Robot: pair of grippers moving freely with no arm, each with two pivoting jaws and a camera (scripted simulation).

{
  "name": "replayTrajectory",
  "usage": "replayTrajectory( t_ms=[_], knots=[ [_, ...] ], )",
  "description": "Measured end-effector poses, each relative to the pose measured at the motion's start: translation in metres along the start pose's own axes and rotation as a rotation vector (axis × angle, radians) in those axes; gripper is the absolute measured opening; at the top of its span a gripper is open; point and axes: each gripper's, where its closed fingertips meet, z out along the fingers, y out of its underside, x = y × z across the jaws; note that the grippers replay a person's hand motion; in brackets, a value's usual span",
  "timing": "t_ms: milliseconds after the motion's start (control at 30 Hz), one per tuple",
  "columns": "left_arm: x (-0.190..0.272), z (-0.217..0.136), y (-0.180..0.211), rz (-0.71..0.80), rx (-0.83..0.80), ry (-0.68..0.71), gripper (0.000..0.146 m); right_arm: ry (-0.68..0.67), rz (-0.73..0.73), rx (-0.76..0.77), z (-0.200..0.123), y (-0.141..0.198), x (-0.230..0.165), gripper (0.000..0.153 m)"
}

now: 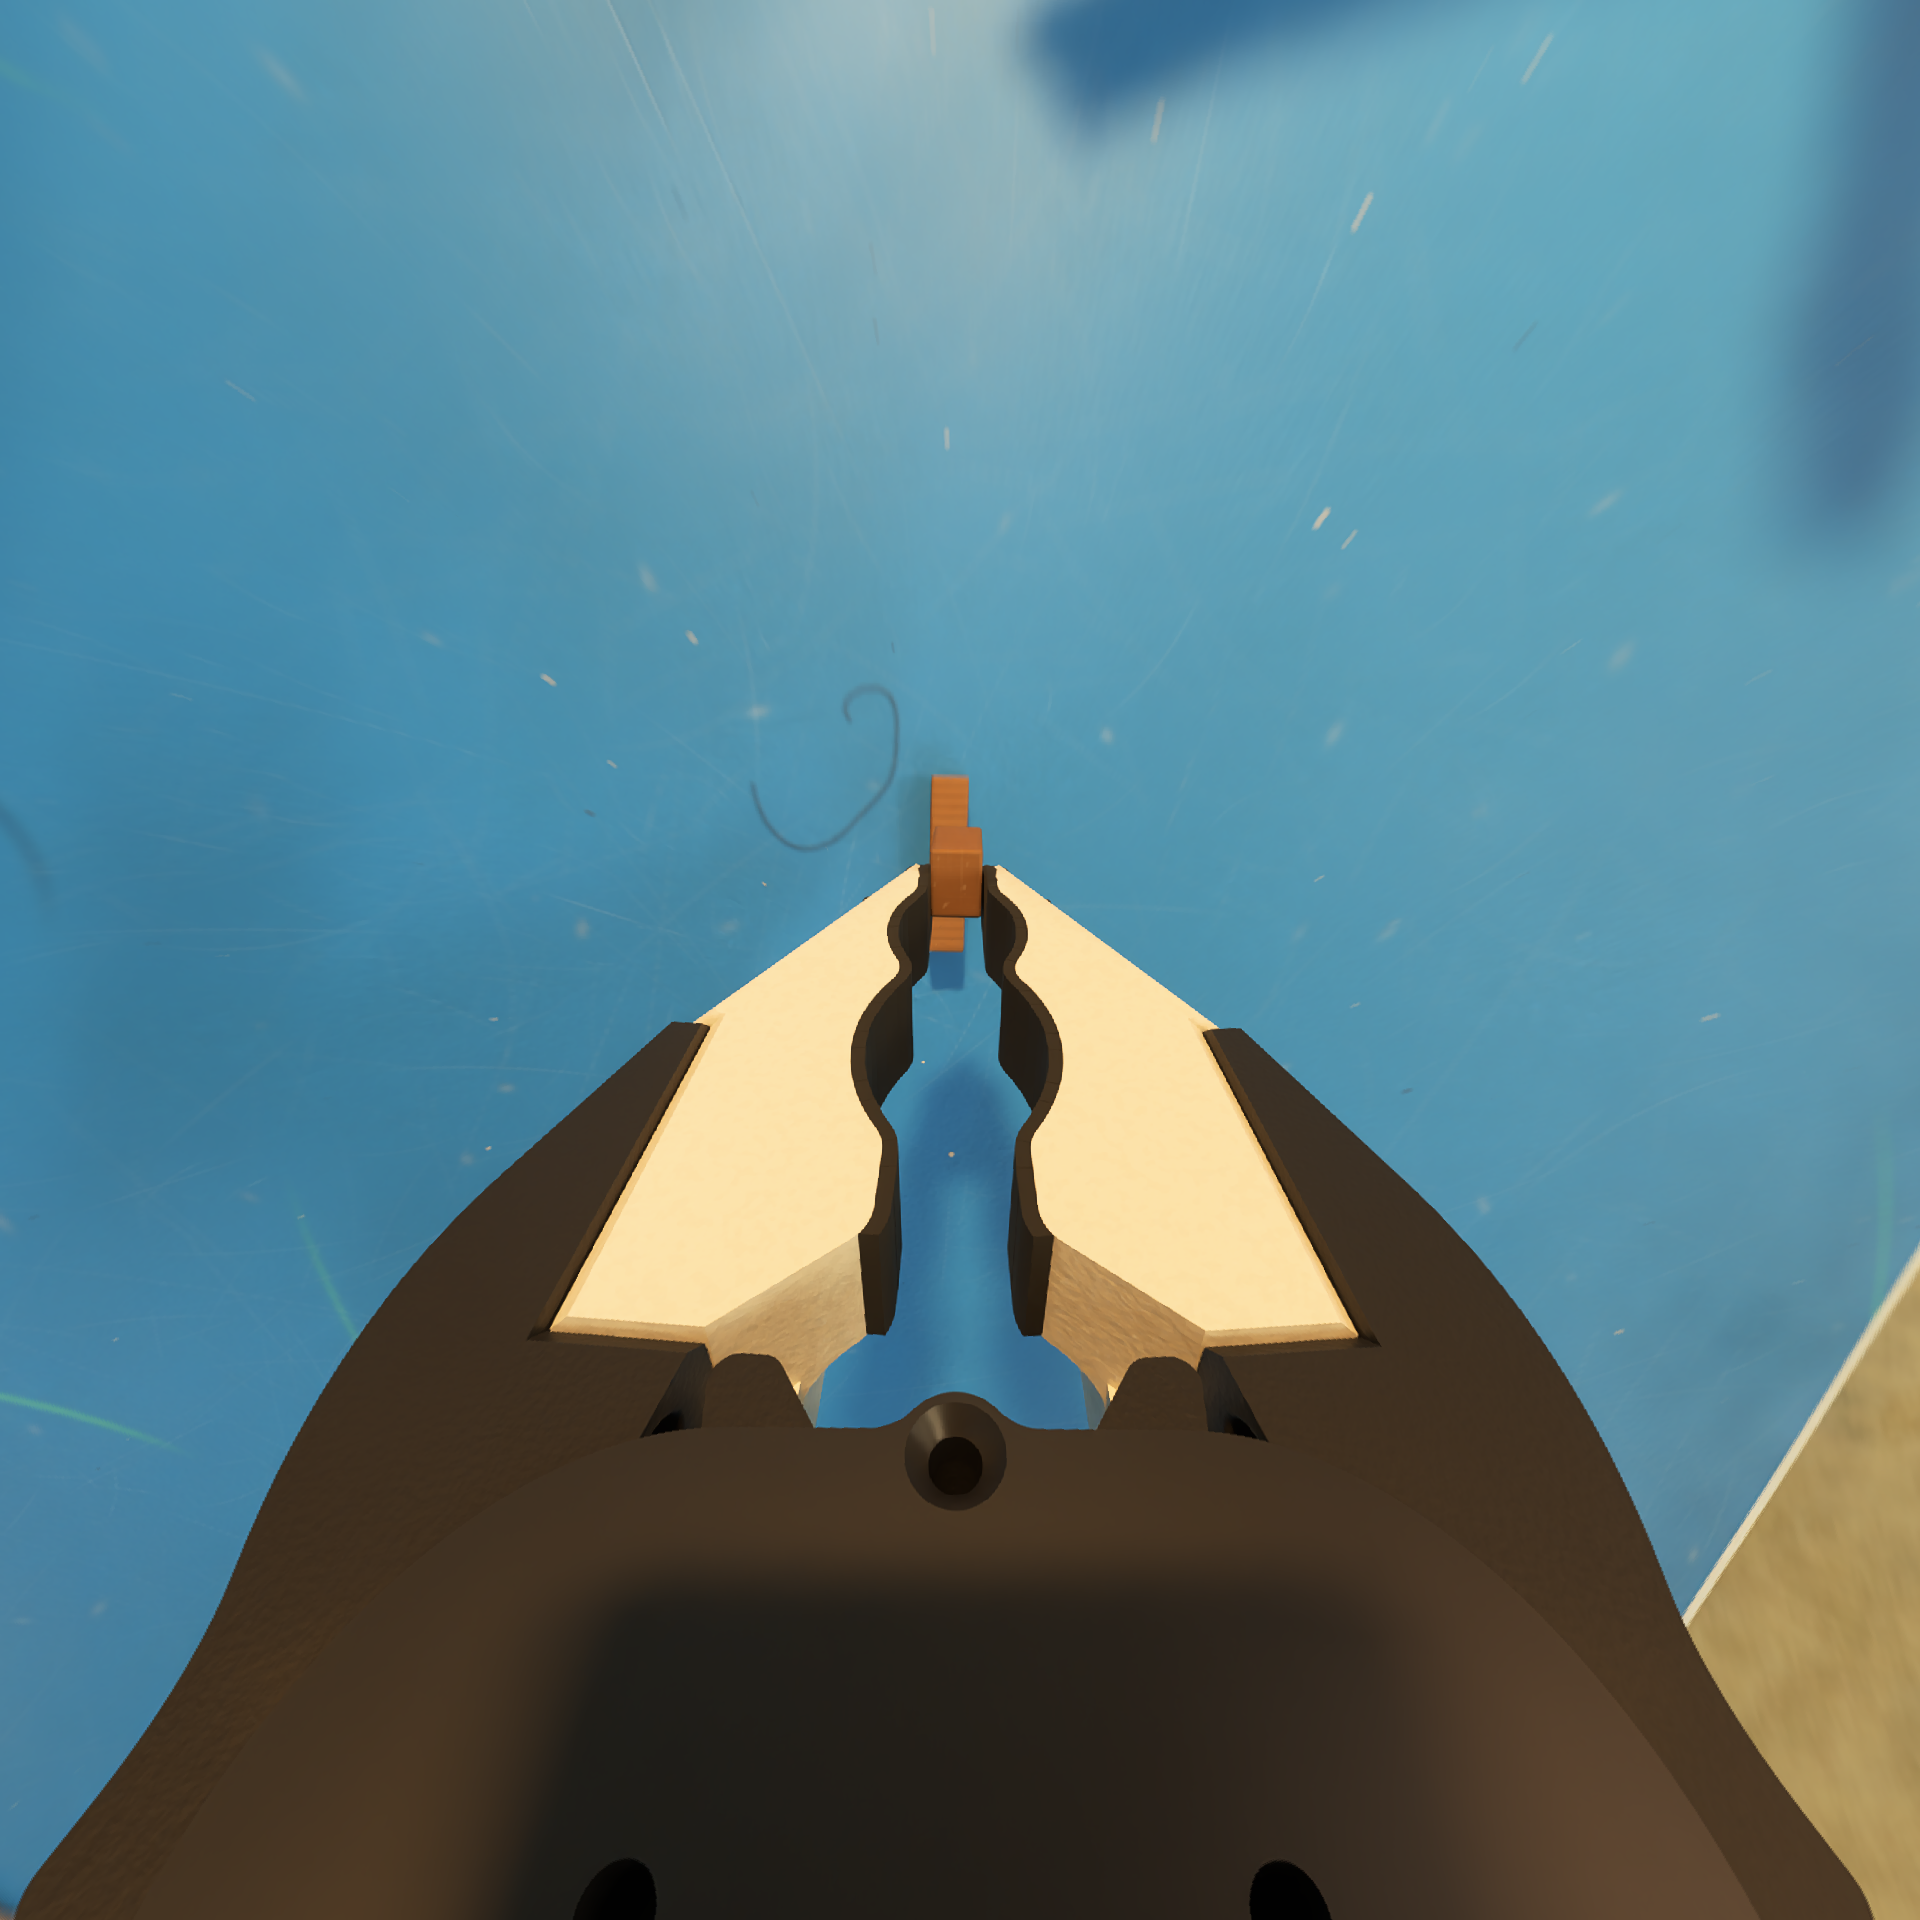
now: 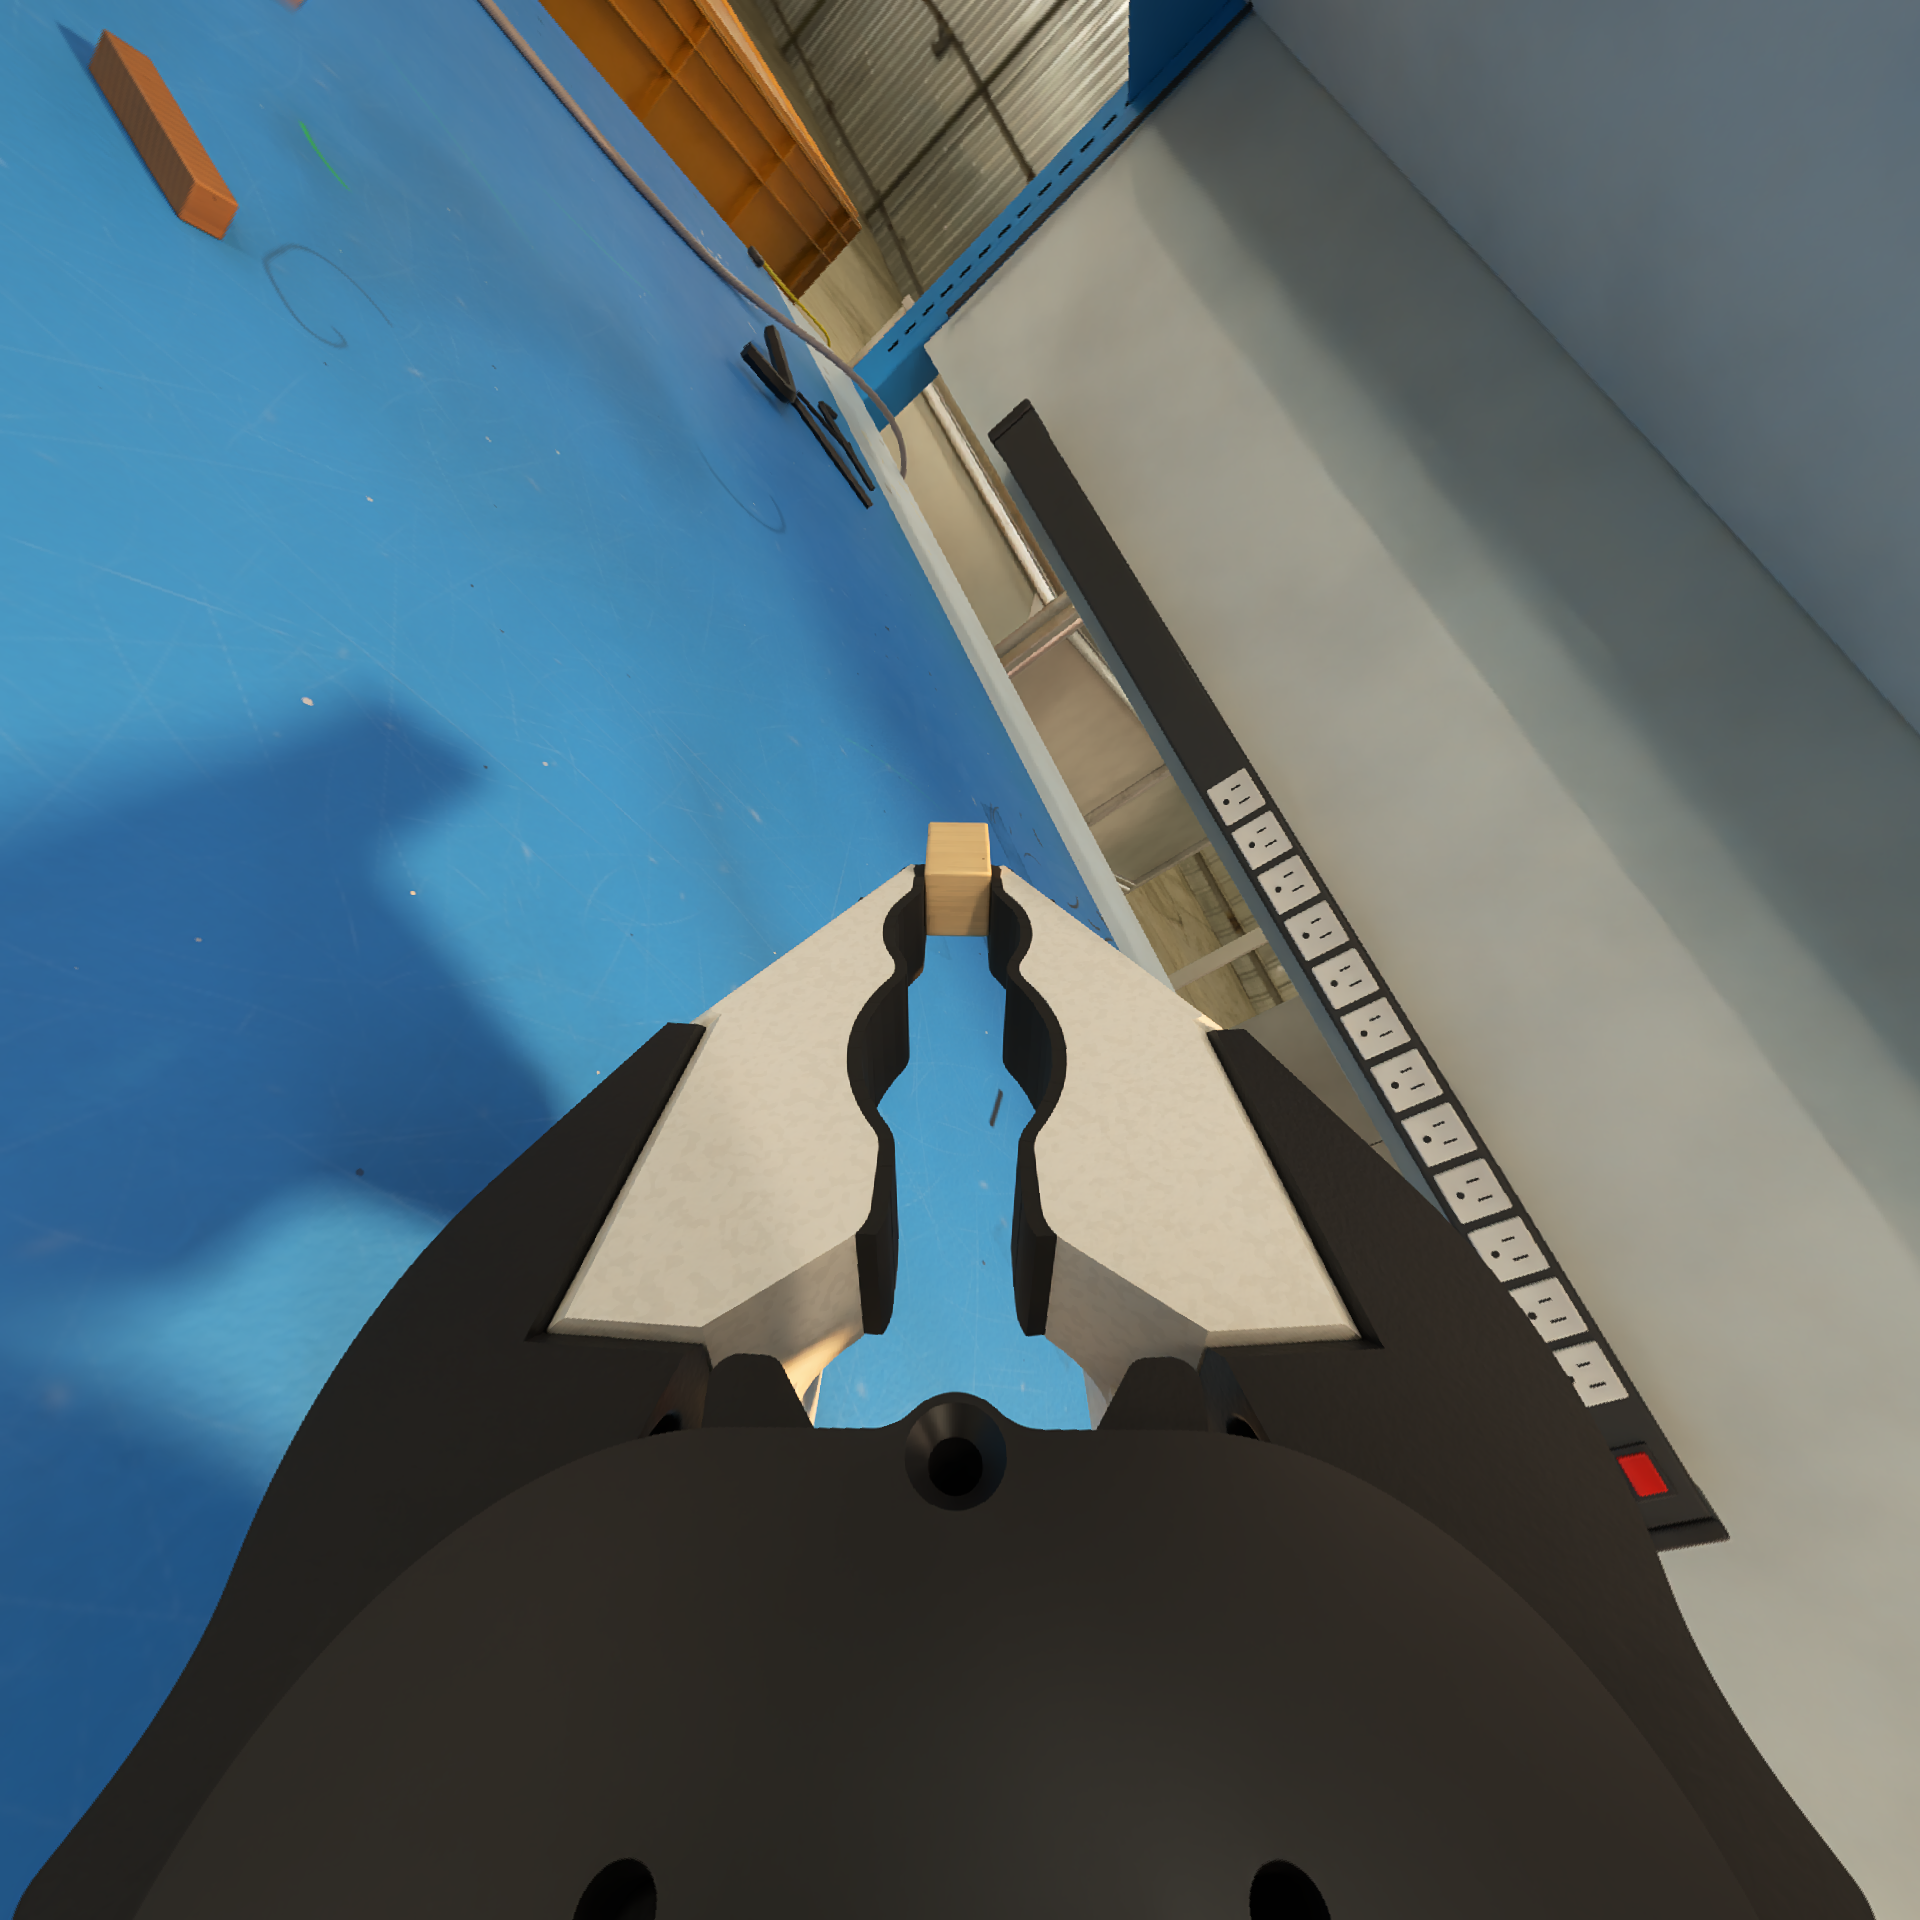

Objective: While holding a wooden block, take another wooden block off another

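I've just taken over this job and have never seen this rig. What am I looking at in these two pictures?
There are two hand-held-style grippers, each with two fingers and a camera that looks forward along them. Each picture comes from one of those cameras.

The left wrist view looks straight down at the scratched blue table. The left gripper is shut on a small brown block. A long brown block shows beyond it, lying on the table.

The right wrist view looks along the table at a slant. The right gripper is shut on a pale wooden cube. The long brown block lies at the top left, with nothing on top of it. A power strip runs along the grey wall, and a grey cable lies near the table's far edge.
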Motion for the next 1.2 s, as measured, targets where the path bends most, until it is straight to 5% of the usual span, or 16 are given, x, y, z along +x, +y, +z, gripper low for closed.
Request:
replayTrajectory(
  t_ms=[200, 333, 467, 600, 733, 900, 1000, 1100, 1200],
  knots=[
    [0.002, -0.125, -0.05, -0.099, 0.535, 0.006, 0.008, 0.007, -0.009, 0.007, -0.001, -0.002, 0.0, 0.01],
    [-0.007, -0.226, -0.073, -0.133, 0.816, -0.117, 0.008, 0.015, -0.029, 0.008, -0.001, -0.003, 0.0, 0.01],
    [-0.019, -0.312, -0.08, -0.124, 0.902, -0.357, 0.008, 0.027, -0.036, 0.005, -0.002, -0.003, 0.001, 0.01],
    [0.013, -0.343, -0.096, -0.077, 0.944, -0.326, 0.008, 0.035, -0.05, -0.005, -0.001, -0.001, 0.002, 0.01],
    [0.1, -0.305, -0.122, 0.111, 0.926, -0.201, 0.008, 0.043, -0.058, -0.004, -0.001, -0.001, 0.003, 0.01],
    [0.22, -0.17, -0.132, 0.371, 0.762, -0.016, 0.008, 0.051, -0.059, 0.0, -0.002, -0.001, 0.004, 0.01],
    [0.24, -0.091, -0.128, 0.392, 0.642, -0.023, 0.009, 0.049, -0.056, 0.003, -0.002, -0.002, 0.004, 0.01],
    [0.244, -0.066, -0.141, 0.345, 0.696, 0.037, 0.008, 0.049, -0.054, 0.004, -0.002, -0.002, 0.004, 0.01],
    [0.239, -0.038, -0.146, 0.408, 0.587, 0.008, 0.008, 0.054, -0.034, 0.004, -0.002, -0.001, 0.007, 0.01]
  ],
)
